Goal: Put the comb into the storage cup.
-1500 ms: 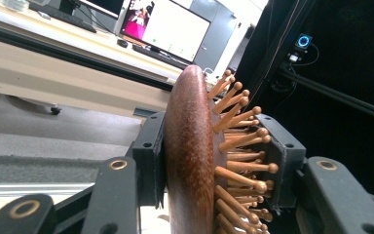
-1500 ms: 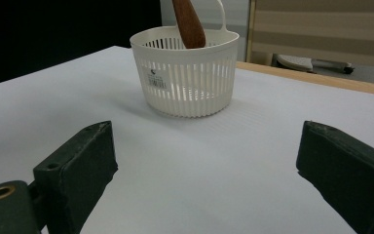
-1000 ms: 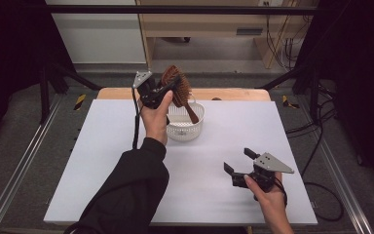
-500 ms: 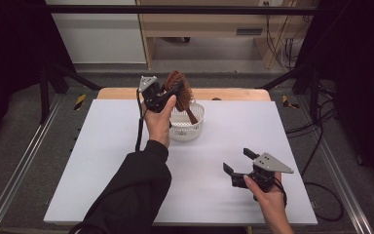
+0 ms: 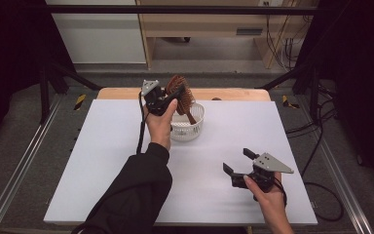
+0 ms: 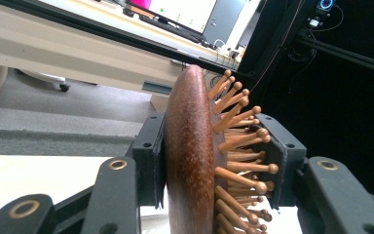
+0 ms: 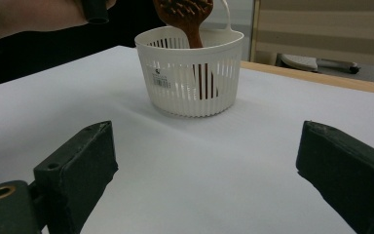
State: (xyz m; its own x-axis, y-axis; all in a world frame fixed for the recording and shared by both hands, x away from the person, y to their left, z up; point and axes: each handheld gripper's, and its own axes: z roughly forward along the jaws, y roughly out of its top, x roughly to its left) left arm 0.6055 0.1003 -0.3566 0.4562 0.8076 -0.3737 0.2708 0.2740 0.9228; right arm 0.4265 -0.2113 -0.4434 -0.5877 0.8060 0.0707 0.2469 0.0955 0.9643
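- The left gripper (image 5: 174, 93) has its jaws clamped on the head of a wooden hairbrush (image 5: 180, 93), one pad flat on the smooth back, the other pressed into the pegs; the close view along its jaws shows the brush (image 6: 191, 151) pinched tight between them.
- Over the last second the left hand has drifted a little toward the middle of the table, so the brush head now hangs more squarely above the white basket (image 5: 196, 127) instead of off to its far side.
- The brush handle slants down into the basket; through the slats in the right gripper view I can see the handle (image 7: 202, 80) inside, though I can't tell whether its tip touches the bottom.
- To my eye this means the brush is all but delivered: it is lined up, and what remains is to lower it slightly and let go.
- The right gripper (image 5: 239, 162) has not budged; it rests near the front right of the white table (image 5: 102, 170), jaws spread wide with nothing in them, well apart from the basket (image 7: 190, 73).
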